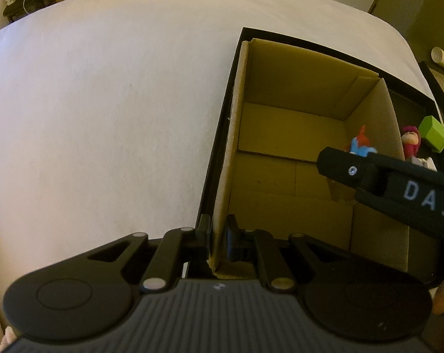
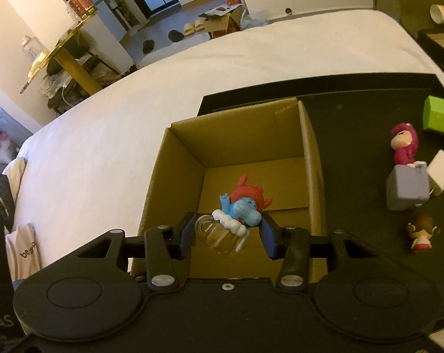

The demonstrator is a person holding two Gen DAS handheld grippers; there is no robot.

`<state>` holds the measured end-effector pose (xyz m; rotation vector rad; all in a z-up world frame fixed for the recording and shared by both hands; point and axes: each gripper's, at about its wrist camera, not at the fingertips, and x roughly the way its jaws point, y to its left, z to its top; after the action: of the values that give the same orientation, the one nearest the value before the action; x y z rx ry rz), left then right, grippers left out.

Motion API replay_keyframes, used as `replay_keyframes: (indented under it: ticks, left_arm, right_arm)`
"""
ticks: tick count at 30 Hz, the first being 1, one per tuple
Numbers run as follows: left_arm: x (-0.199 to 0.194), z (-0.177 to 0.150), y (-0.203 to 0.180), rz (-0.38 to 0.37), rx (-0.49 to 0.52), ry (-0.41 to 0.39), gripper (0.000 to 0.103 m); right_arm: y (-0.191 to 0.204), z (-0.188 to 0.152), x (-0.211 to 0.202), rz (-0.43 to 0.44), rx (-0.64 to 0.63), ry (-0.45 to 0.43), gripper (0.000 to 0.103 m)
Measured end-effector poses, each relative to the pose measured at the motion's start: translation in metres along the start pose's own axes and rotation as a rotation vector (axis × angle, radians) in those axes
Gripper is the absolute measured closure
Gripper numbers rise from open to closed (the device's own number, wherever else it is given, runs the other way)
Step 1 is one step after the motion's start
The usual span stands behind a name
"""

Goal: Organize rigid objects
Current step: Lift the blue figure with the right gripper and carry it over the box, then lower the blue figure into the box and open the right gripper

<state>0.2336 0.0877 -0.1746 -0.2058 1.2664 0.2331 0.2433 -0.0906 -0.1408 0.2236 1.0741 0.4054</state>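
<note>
My right gripper (image 2: pixel 226 234) is shut on a blue and red figurine with a clear mug (image 2: pixel 236 217) and holds it over the open cardboard box (image 2: pixel 177 158). The figurine also shows in the left wrist view (image 1: pixel 360 144), behind the right gripper's finger (image 1: pixel 348 164). My left gripper (image 1: pixel 217 235) is shut on the box's left wall (image 1: pixel 230 153) near its front corner. The box sits at the left end of a black tray (image 2: pixel 354 111). On the tray lie a pink figurine (image 2: pixel 404 144), a green cube (image 2: pixel 439 116), a grey cube (image 2: pixel 407 188), a white block (image 2: pixel 441 170) and a brown figurine (image 2: pixel 422 232).
The tray rests on a white bed (image 1: pixel 104 103). Beyond the bed in the right wrist view are a gold table (image 2: pixel 66 44), boxes and slippers on the floor. A cup (image 2: pixel 442 14) lies at the far right.
</note>
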Motion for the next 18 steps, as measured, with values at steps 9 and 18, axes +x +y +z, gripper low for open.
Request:
replay_keyframes:
  ticks: [9,18]
  left_arm:
    - [0.001,-0.001,0.006,-0.017,-0.016,-0.002,0.093]
    - [-0.002,-0.002,0.009,-0.019,-0.013,-0.005,0.093]
  right_arm:
    - [0.002,0.001,0.01,0.041,0.02,0.022,0.056]
    - [-0.012,0.003,0.001,0.076,0.078,0.001,0.056]
